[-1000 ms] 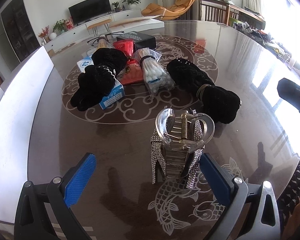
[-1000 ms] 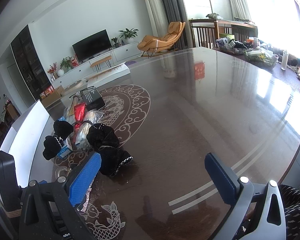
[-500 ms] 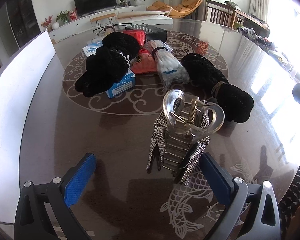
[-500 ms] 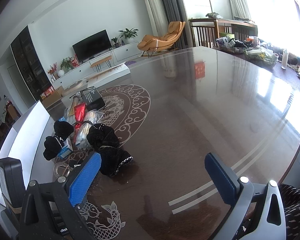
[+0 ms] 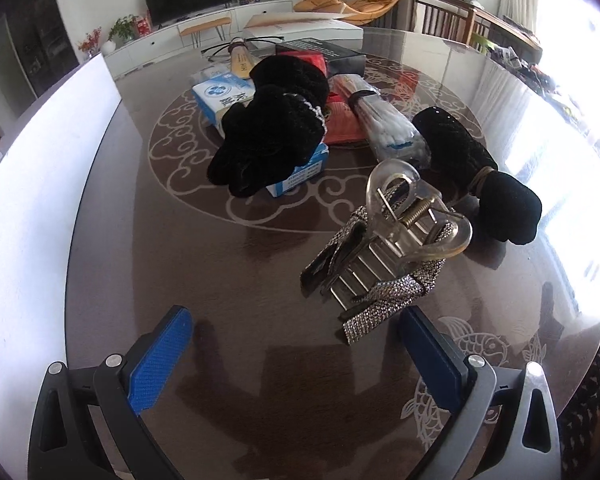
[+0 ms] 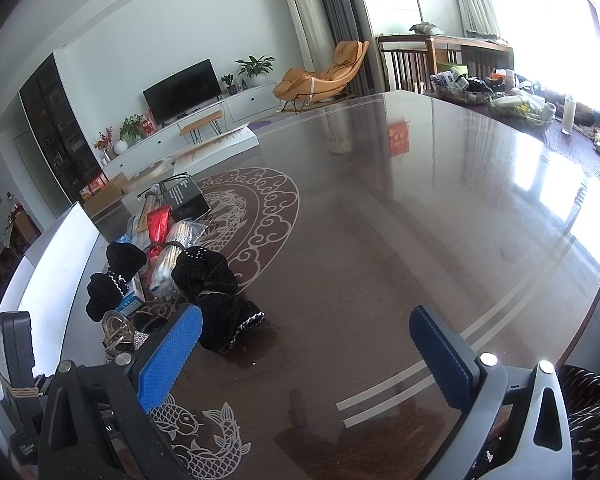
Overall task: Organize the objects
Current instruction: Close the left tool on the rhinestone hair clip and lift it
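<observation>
Both claws are spread and hold nothing: left gripper (image 5: 296, 344), right gripper (image 6: 306, 344). On the dark table (image 5: 228, 344), sorting looks barely begun. Black scrunchies (image 5: 272, 136), a tissue pack (image 5: 224, 96) and cotton swabs (image 5: 392, 136) cluster at twelve o'clock; the rhinestone hair clip (image 5: 392, 248) lies loose at one o'clock, near the left claw's right finger.

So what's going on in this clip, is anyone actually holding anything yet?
Not yet. A person is tidying small items on a dark patterned table. The left tongs are open and empty, pointed at a clear, rhinestone-trimmed hair claw clip lying just ahead of them, nearer the right finger. The right tongs are open too, over bare tabletop. Behind the clip lie two black velvet scrunchies, a bag of cotton swabs and a blue-and-white box.
</observation>
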